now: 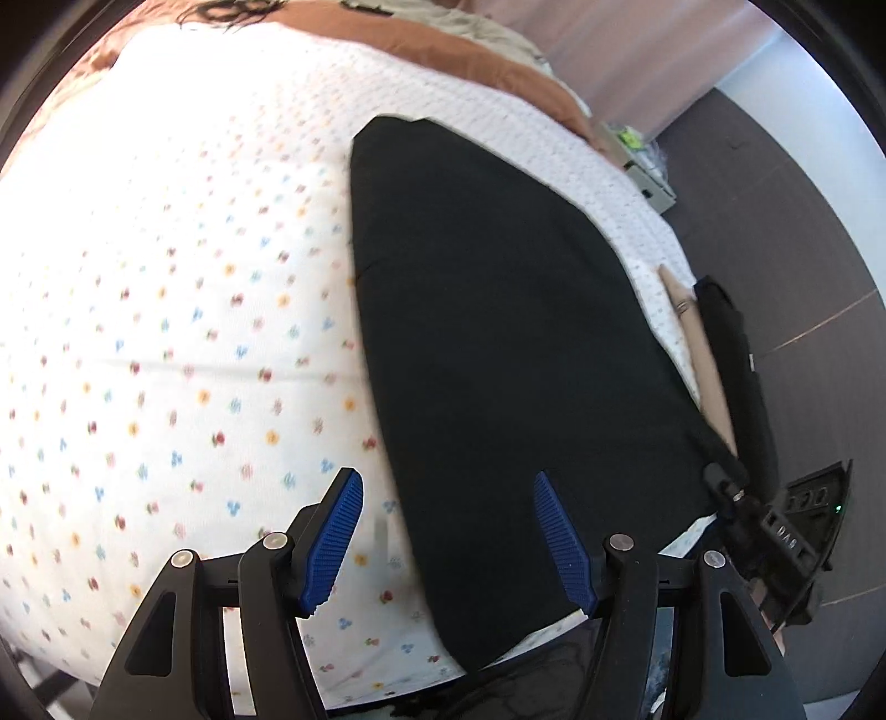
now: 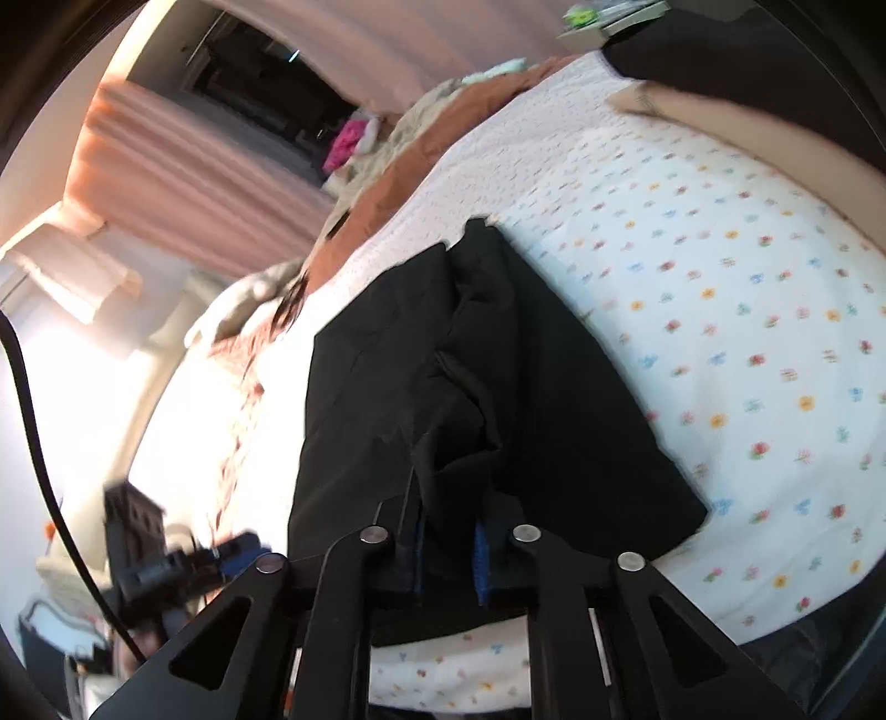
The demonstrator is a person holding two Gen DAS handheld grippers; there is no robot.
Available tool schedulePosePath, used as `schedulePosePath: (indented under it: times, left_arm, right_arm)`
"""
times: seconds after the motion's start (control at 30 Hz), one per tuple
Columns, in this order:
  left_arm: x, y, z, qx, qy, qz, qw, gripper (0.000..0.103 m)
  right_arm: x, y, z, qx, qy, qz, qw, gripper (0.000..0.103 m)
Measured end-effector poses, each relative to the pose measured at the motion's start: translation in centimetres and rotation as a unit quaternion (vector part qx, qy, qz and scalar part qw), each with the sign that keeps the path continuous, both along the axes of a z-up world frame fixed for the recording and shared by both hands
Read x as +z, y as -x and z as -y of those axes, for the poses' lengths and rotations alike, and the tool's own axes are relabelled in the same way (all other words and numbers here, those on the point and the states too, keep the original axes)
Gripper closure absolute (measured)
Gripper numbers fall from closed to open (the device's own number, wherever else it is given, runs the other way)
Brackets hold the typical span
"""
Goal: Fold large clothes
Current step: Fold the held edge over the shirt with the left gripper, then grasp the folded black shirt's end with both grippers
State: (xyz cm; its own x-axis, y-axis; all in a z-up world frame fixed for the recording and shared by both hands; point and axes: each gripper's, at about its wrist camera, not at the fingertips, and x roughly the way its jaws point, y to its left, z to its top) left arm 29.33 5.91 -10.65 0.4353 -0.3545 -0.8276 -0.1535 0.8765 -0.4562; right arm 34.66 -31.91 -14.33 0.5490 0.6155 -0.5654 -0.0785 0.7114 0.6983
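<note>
A large black garment [image 1: 498, 343] lies flat on a white bed sheet with small flowers [image 1: 166, 304]. My left gripper [image 1: 448, 520] is open and empty, hovering above the garment's near left edge, its blue pads [image 1: 332, 543] wide apart. In the right wrist view my right gripper [image 2: 448, 554] is shut on a bunched fold of the black garment [image 2: 470, 399] and holds it lifted off the sheet [image 2: 747, 360]. The right gripper's body also shows at the right edge of the left wrist view [image 1: 775, 526].
An orange-brown blanket [image 1: 443, 50] and rumpled bedding lie at the far end of the bed. A tan strip [image 1: 703, 354] and a dark item [image 1: 736, 360] sit by the bed's right edge above grey floor [image 1: 803, 221]. Pink curtains [image 2: 194, 166] hang behind.
</note>
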Motion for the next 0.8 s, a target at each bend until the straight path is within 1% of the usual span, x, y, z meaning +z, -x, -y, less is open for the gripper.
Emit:
schedulePosePath:
  times: [0.1,0.23,0.27,0.3,0.37,0.4,0.53,0.6,0.63,0.67,0.73,0.77,0.8]
  left_arm:
    - [-0.6,0.2,0.6,-0.008,0.006,-0.001,0.9999,0.037]
    - [-1.2,-0.5,2.7,-0.035,0.009,-0.003,0.9993,0.038]
    - [-1.4,-0.6,3.2,-0.041,0.010,-0.005,0.9991,0.039]
    - [-1.5,-0.7,3.4,-0.044,0.007,-0.006,0.9990,0.039]
    - [-1.3,-0.7,4.2,-0.051,-0.010,-0.002,0.9986,0.039]
    - [-1.3,-0.8,4.4,-0.054,-0.012,0.000,0.9985,0.039]
    - [-1.8,-0.8,4.1,-0.055,0.003,-0.002,0.9985,0.039]
    - [-2.3,-0.5,3.8,-0.053,0.000,-0.006,0.9986,0.039]
    - [-2.6,-0.5,3.7,-0.052,0.001,-0.008,0.9986,0.039]
    - [-2.8,-0.4,3.6,-0.051,0.004,-0.010,0.9986,0.039]
    - [-3.2,-0.4,3.5,-0.047,0.008,-0.012,0.9988,0.039]
    - [-3.4,-0.3,3.5,-0.045,0.011,-0.012,0.9988,0.039]
    - [-3.6,0.0,3.2,-0.043,0.014,-0.011,0.9989,0.039]
  right_arm:
    - [-0.9,0.2,1.7,-0.021,-0.009,-0.013,1.000,0.092]
    - [-1.8,0.5,2.6,-0.020,-0.012,-0.023,0.999,0.093]
    - [-1.9,0.7,2.7,-0.021,-0.008,-0.023,0.999,0.093]
    - [-2.0,0.8,2.8,-0.021,-0.007,-0.023,0.999,0.093]
    - [-2.3,1.2,3.1,-0.026,-0.007,-0.025,0.999,0.094]
    - [-2.4,1.4,3.3,-0.029,-0.008,-0.026,0.999,0.094]
    - [-2.5,2.3,4.0,-0.048,-0.002,-0.030,0.998,0.094]
    - [-2.8,2.4,3.9,-0.043,0.008,-0.038,0.998,0.093]
    - [-3.0,2.2,3.9,-0.038,0.015,-0.046,0.998,0.091]
    - [-3.1,2.1,4.0,-0.038,0.022,-0.054,0.998,0.086]
    - [-2.7,2.1,4.4,-0.040,0.018,-0.053,0.998,0.068]
    - [-2.2,2.1,4.7,-0.042,0.030,-0.047,0.998,0.062]
    - [-1.8,2.1,4.8,-0.044,0.042,-0.042,0.997,0.048]
